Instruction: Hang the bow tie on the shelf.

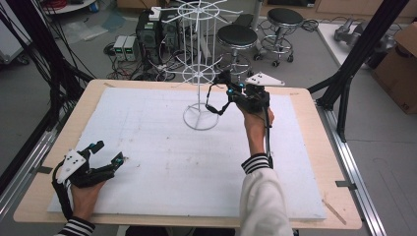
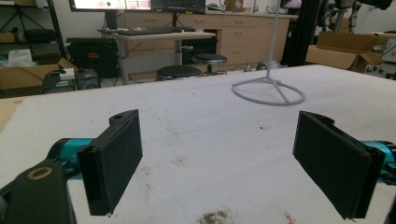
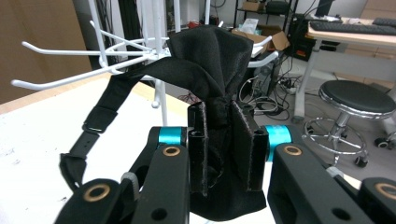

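A white wire display rack (image 1: 199,73) stands at the back middle of the white mat (image 1: 172,162), with its ring base (image 2: 268,91) on the mat. My right gripper (image 1: 231,88) is raised beside the rack's lower hooks (image 3: 93,51) and is shut on a black cloth pouch (image 3: 210,60). The pouch bunches up between the pads. Its black strap (image 3: 93,123) hangs down to the left, and in the high view the strap (image 1: 216,105) loops under the gripper. My left gripper (image 1: 107,152) rests at the mat's near left corner. In its own view the left gripper (image 2: 224,154) is wide open and holds nothing.
The mat lies on a wooden table (image 1: 305,98). Behind the table are two round stools (image 1: 237,37) (image 1: 285,17) and computer gear with cables on the floor (image 1: 147,34). A black frame post (image 1: 359,54) and a cardboard box (image 1: 401,64) stand at the right.
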